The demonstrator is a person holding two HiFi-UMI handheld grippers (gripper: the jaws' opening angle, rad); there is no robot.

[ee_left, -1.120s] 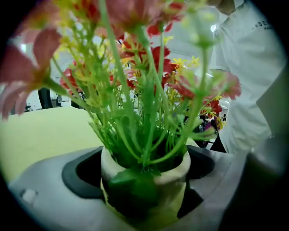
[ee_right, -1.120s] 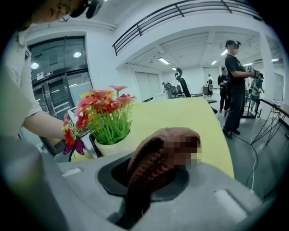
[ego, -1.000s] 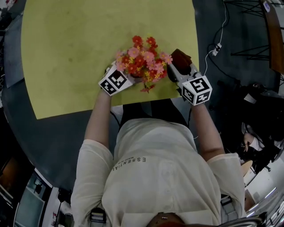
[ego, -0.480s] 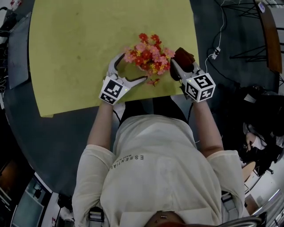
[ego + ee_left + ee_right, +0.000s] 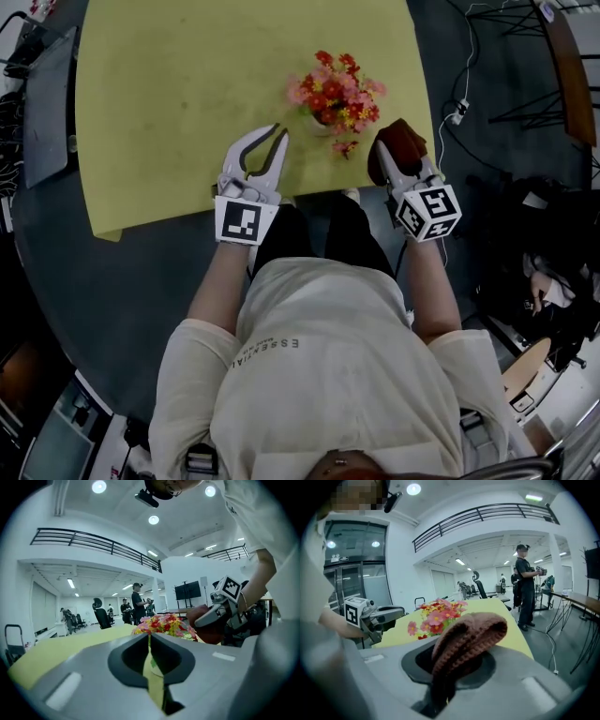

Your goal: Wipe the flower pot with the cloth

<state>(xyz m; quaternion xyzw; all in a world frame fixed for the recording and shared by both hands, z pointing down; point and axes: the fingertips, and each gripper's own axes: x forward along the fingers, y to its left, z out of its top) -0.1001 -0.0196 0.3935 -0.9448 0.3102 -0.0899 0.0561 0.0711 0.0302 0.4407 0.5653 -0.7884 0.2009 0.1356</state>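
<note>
The flower pot (image 5: 334, 92) stands near the front right of the yellow-green mat (image 5: 169, 84), and its red and pink blooms hide most of it. My left gripper (image 5: 278, 137) hovers left of the pot, apart from it. Its jaws have just been closing and now stand shut with nothing between them. To the right of the pot my right gripper (image 5: 386, 157) is shut on the brown knitted cloth (image 5: 400, 141), clear of the flowers. In the right gripper view the cloth (image 5: 467, 637) bulges up out of the jaws, with the flowers (image 5: 436, 613) behind it.
The mat lies on a dark round table (image 5: 112, 281) and its front edge runs just under both grippers. Cables and a plug (image 5: 458, 99) lie on the floor at the right. People (image 5: 525, 585) stand farther off in the hall.
The left gripper let go at the pot, opened wide, pulled back to the left and shut. The right gripper with the cloth drew back from the flowers.
</note>
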